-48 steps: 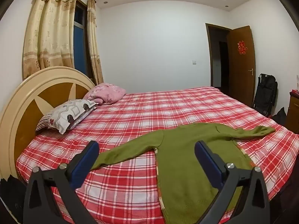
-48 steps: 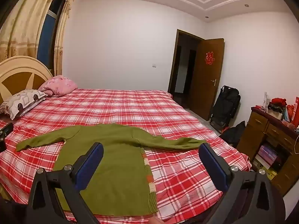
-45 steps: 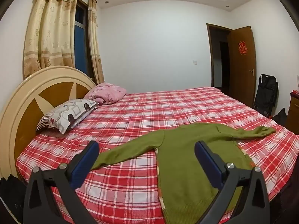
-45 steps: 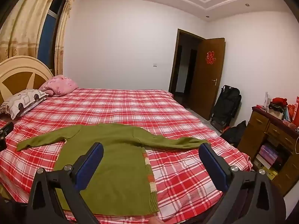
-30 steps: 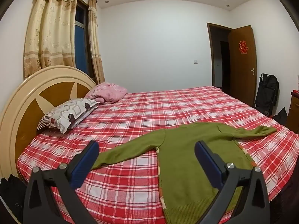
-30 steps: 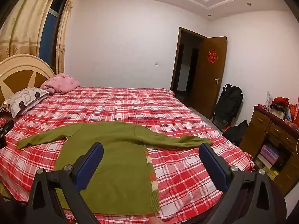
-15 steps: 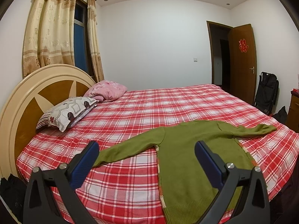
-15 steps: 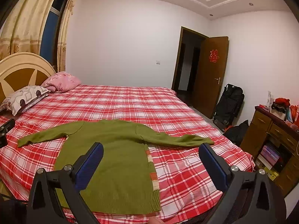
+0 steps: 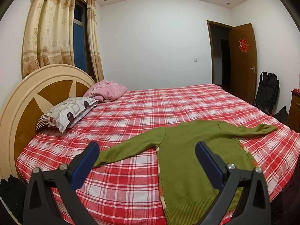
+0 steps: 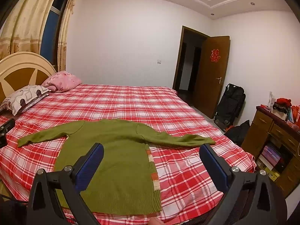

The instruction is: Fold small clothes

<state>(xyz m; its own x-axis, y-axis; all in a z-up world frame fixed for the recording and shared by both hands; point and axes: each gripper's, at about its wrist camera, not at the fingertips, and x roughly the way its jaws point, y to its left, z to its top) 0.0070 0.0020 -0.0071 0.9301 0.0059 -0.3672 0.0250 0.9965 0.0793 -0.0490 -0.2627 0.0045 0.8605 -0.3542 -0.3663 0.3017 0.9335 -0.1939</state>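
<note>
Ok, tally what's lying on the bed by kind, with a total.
Green sweater: 1
Pillows: 2, a patterned pillow and a pink pillow
Total: 3

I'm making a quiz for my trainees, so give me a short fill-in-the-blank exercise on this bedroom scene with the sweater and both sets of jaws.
1. The green sweater lies flat on the plaid ____, both sleeves spread out.
2. The jaws of the left gripper and the right gripper both stand ____.
3. Beside the patterned pillow lies a ____ pillow.
4. The door stands ____.

Missing words: bed; open; pink; open
</note>
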